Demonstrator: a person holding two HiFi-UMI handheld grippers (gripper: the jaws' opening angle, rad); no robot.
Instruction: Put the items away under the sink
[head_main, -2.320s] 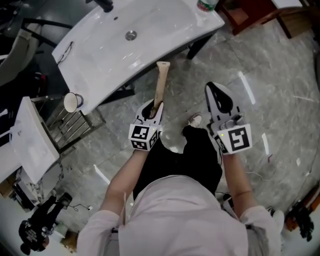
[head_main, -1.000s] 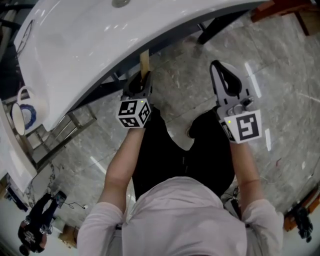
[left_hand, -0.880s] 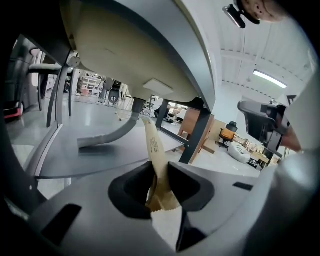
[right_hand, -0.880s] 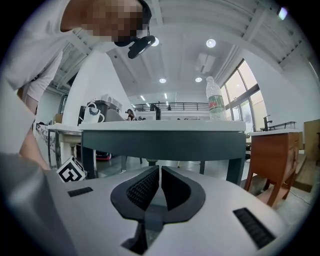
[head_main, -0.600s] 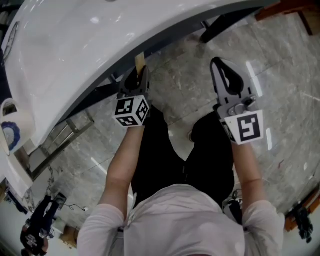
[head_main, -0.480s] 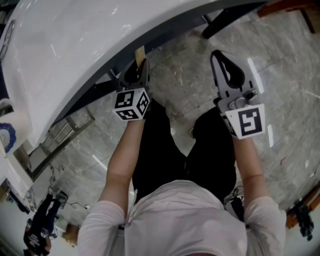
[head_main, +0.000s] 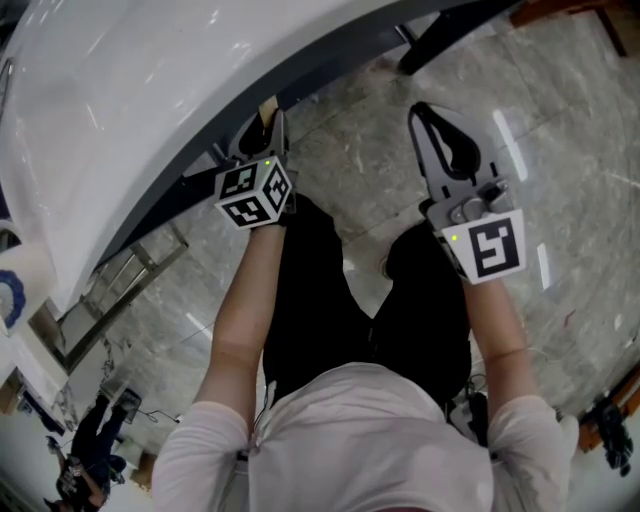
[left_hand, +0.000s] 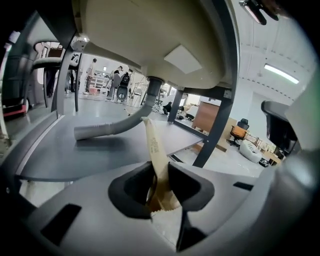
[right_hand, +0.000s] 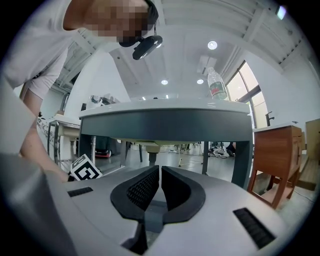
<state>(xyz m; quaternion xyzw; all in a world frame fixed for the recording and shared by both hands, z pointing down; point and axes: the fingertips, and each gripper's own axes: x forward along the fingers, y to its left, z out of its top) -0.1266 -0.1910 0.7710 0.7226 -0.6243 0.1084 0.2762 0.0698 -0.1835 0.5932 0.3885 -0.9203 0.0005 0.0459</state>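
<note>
- Pinching a tan paper bag (left_hand: 154, 145) between its two pads, the left tool (left_hand: 161, 171) points in under the white sink (head_main: 150, 80).
- The bag stands up from the closed jaws as a narrow folded strip. Its zigzag-cut end sits low between the pads.
- In the left gripper view, the top end of the bag is in the air below the sink's underside. It is in front of the grey drain hose (left_hand: 112, 127) and above the grey shelf (left_hand: 70, 160), touching neither.
- In the head view, the sink edge covers the front of the left tool, and only a short tan tip shows.
- The right tool (head_main: 422, 115) is held over the grey stone floor (head_main: 350, 150), well apart from the left tool and clear of the sink edge.
- The right tool's pads are pressed nearly together, with nothing between them.
</note>
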